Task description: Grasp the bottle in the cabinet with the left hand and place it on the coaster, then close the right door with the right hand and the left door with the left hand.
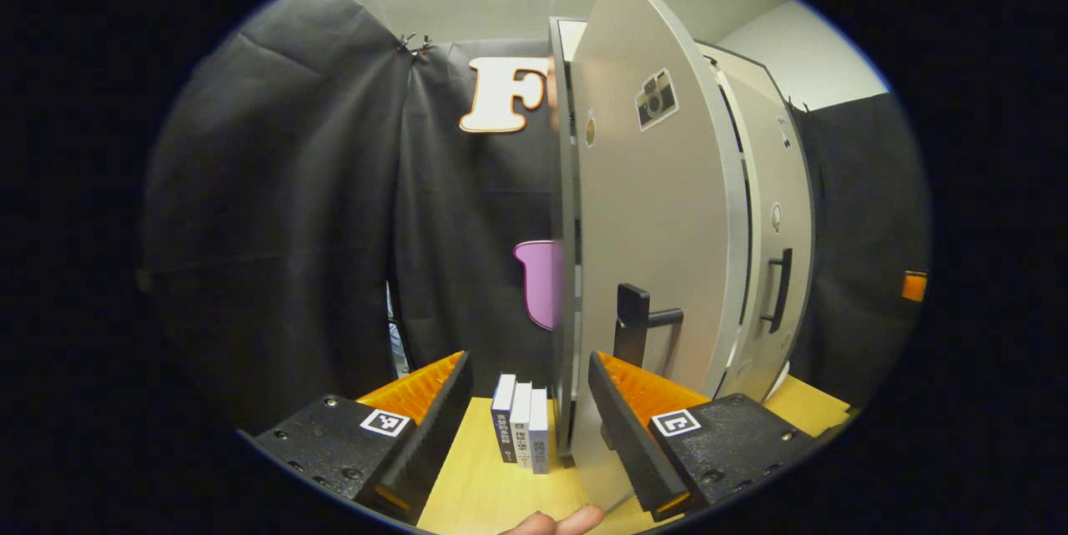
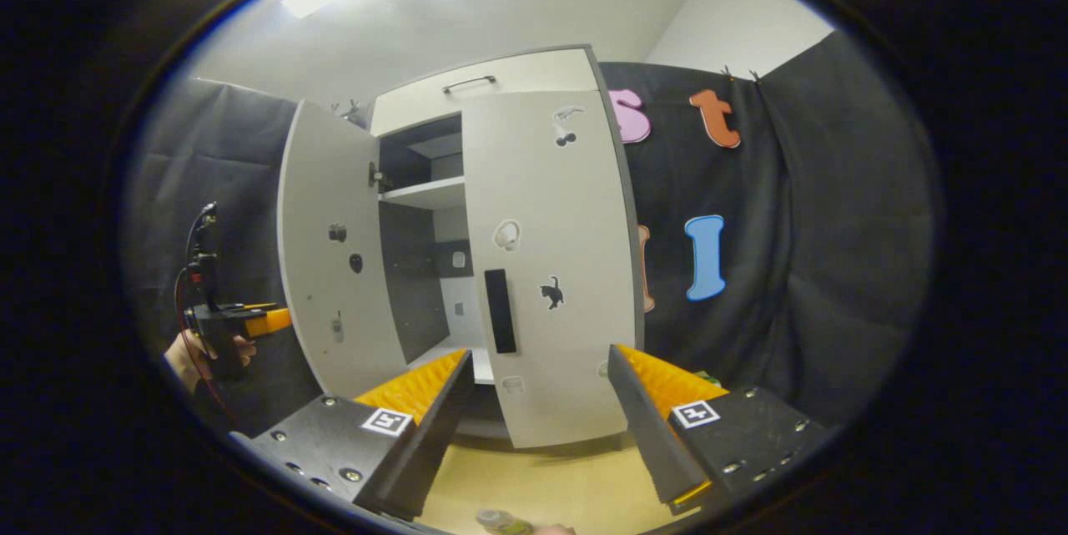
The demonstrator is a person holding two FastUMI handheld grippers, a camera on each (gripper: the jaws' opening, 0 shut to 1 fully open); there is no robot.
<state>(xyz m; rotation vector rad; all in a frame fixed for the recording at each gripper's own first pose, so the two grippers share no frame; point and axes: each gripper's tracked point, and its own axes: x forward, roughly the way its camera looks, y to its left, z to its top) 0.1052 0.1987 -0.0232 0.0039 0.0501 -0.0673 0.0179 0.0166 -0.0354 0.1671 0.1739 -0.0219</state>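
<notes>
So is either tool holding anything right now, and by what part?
Nothing is held: the left tool and the right tool are both open, with no object between their fingers.

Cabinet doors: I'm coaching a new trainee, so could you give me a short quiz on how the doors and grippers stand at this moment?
1. True or false: the cabinet's left door stands wide open.
2. What is between the fingers of the right gripper? A: a bottle. B: nothing. C: the handle of the right door.
3. Fill in: the left gripper has its jaws ___.

Key: 1 true; 2 B; 3 open.
</notes>
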